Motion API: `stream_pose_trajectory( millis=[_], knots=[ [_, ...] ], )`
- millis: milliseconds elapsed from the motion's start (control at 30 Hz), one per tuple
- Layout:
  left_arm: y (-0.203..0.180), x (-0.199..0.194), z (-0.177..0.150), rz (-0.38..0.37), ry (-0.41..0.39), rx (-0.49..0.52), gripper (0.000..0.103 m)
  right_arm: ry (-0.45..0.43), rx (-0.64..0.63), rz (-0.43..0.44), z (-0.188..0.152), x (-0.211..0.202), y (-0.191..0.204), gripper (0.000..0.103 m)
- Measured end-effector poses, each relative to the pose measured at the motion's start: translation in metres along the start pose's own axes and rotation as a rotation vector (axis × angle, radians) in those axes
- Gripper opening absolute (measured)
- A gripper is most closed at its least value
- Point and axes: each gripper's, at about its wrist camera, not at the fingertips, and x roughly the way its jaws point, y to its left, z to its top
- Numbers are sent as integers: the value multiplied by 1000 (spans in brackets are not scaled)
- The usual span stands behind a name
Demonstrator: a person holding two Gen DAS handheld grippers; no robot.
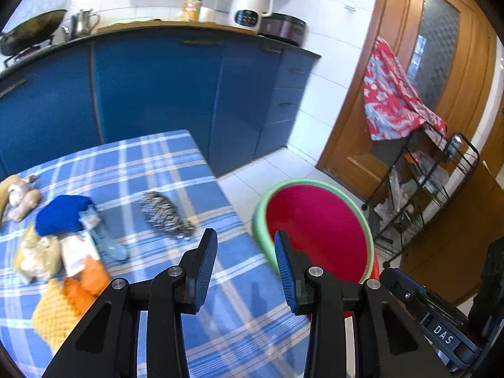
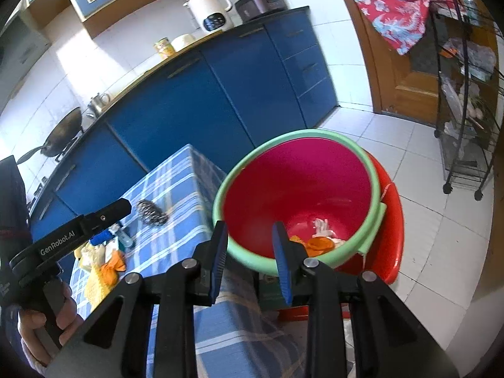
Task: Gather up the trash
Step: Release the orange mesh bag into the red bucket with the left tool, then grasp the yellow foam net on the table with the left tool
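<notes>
A red bucket with a green rim point(image 2: 376, 182) stands on the floor beside the table; it also shows in the left wrist view point(image 1: 315, 217). Orange and white scraps point(image 2: 321, 241) lie at its bottom. On the blue checked tablecloth point(image 1: 176, 170) lie a steel scourer point(image 1: 165, 214), a blue cloth point(image 1: 63, 214), a clear plastic piece point(image 1: 108, 242), orange peel point(image 1: 86, 282), a yellow knitted cloth point(image 1: 53, 313) and crumpled wrappers point(image 1: 41, 258). My left gripper point(image 1: 245, 263) is open and empty over the table's right edge. My right gripper point(image 2: 250, 256) is open and empty, just before the bucket's near rim.
Ginger pieces point(image 1: 20, 197) lie at the table's far left. Blue kitchen cabinets point(image 1: 157, 88) run behind the table, with a white kettle point(image 1: 250, 6) and a wok point(image 1: 30, 30) on the counter. A black wire rack point(image 2: 466, 100) with a red patterned cloth point(image 1: 393, 94) stands by the wooden door.
</notes>
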Motion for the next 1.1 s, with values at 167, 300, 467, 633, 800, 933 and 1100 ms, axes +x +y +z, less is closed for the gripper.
stream_pose_trajectory(
  millis=[167,300,467,633,800,933,1100],
  knots=[
    [20,-18,-4,28,-17,-31,39,7,-29,28,-5,-2,17,35],
    [36,-32,-11,59,-30,-51,39,15,-56,47,-8,-3,32,35],
    [58,-46,-21,104,-36,-83,39,27,-83,69,-12,-3,48,36],
    [82,-56,-33,153,-29,-116,39,38,-109,84,-17,-2,62,37],
    [111,-59,-43,209,-2,-181,41,53,-131,97,-22,0,73,37],
    [133,-57,-53,243,22,-223,41,64,-144,104,-25,3,79,37],
    [154,-51,-64,261,65,-240,51,77,-155,102,-28,8,83,37]
  ],
)
